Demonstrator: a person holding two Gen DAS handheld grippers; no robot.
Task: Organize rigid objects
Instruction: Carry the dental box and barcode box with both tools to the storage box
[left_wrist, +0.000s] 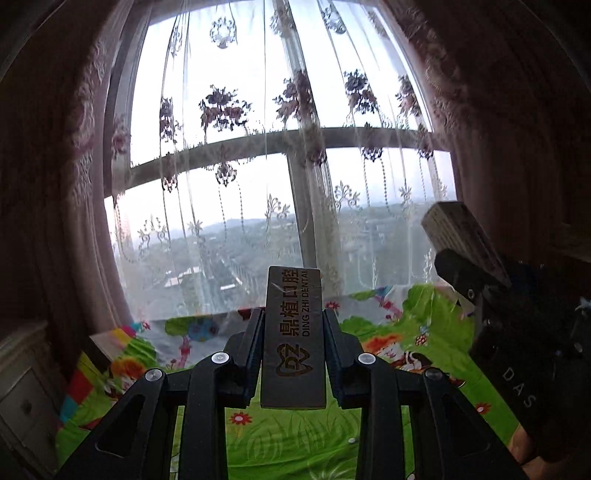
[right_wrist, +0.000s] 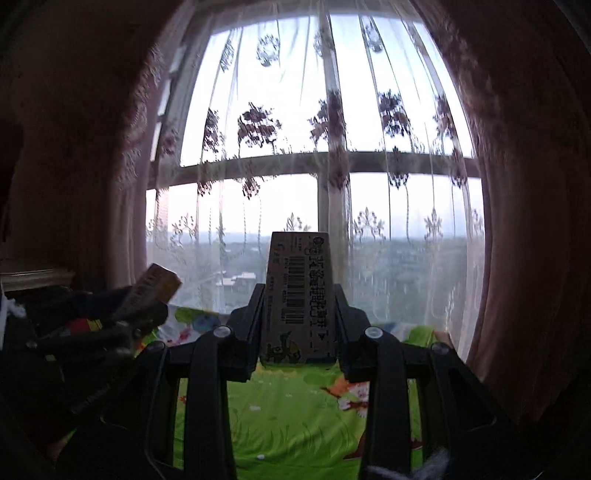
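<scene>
Both grippers held 1 box each, raised before the window.
Left gripper (left_wrist: 293, 343) clamped the dental box (left_wrist: 293, 332); right gripper (right_wrist: 299, 317) clamped the barcode box (right_wrist: 299, 295) above the green sheet (right_wrist: 295, 406).

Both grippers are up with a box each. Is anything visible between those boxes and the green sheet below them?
Nothing visible. The left gripper is shut on the dental box and the right gripper on the barcode box, both held up toward the window. The green sheet below shows bare in both views; the drop spot itself cannot be told.
</scene>
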